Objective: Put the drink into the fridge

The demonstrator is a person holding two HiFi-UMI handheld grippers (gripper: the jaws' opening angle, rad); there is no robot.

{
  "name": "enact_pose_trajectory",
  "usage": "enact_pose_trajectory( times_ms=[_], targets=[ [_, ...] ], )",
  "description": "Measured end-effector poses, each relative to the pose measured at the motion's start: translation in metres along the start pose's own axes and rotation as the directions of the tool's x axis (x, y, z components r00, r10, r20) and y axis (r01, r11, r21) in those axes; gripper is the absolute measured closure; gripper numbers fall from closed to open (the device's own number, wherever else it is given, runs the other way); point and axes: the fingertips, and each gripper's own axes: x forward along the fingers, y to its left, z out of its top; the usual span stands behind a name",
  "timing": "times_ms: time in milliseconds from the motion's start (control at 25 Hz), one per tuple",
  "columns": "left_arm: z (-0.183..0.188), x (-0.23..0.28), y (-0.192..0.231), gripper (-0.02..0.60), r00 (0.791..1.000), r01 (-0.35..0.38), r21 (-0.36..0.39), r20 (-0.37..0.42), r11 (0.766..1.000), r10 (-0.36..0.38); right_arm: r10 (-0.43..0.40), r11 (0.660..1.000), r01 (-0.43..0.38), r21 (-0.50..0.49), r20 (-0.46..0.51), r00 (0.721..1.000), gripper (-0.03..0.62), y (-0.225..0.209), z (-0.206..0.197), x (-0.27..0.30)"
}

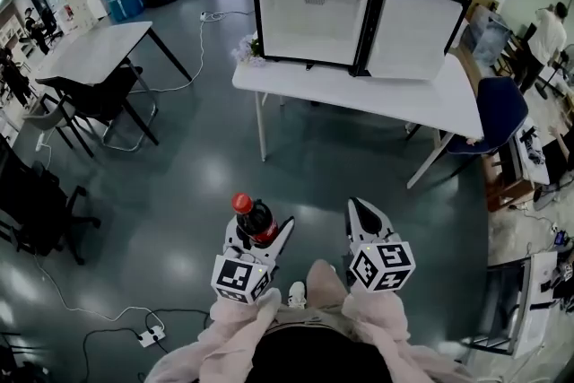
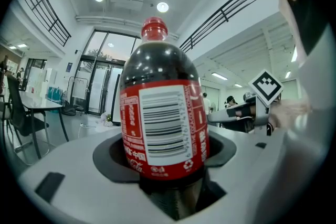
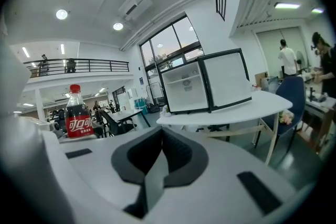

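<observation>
The drink is a cola bottle (image 1: pixel 255 218) with a red cap and red label, standing upright between the jaws of my left gripper (image 1: pixel 260 230), which is shut on its lower body. In the left gripper view the bottle (image 2: pixel 163 113) fills the middle, clamped by the dark pads. My right gripper (image 1: pixel 363 209) is beside it, shut, with nothing in it. In the right gripper view its jaws (image 3: pixel 159 134) meet at a seam and the bottle (image 3: pixel 77 113) shows at left. The small fridge (image 1: pixel 314 9) stands on a white table (image 1: pixel 386 99) ahead, its door (image 1: pixel 408 27) swung open to the right; its inside looks white and bare.
A grey table (image 1: pixel 94 49) with dark chairs stands at the left. A blue chair (image 1: pixel 498 108) sits by the white table's right end. Cables and a power strip (image 1: pixel 148 336) lie on the floor near my feet. A person (image 1: pixel 545 31) stands far right.
</observation>
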Motion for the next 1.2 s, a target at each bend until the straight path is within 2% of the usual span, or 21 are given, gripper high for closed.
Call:
enact_pose_trajectory(
  times_ms=[240,400,800,1200],
  targets=[
    [-0.009,0.012,0.011,0.261,1.0,-0.008,-0.011,-0.021,1.0,0.008,0.002,1.0,-0.002,0.017,-0.026,1.0,0.583,-0.011,-0.002,0.02],
    [-0.005,0.034,0.029,0.261,0.999,-0.035,-0.027,-0.002,0.999,0.035,0.028,1.0,-0.027,0.011,-0.034,0.999,0.583,-0.016,0.004,0.048],
    [0.021,0.137,0.071,0.261,0.999,-0.039,0.004,0.028,0.999,0.039,0.056,0.998,-0.057,-0.004,-0.047,0.997,0.583,-0.064,0.044,0.136],
    [0.033,0.23,0.105,0.261,0.998,-0.056,0.011,0.017,0.998,0.055,0.067,0.998,-0.067,0.004,-0.062,0.996,0.583,-0.122,0.081,0.218]
  ],
)
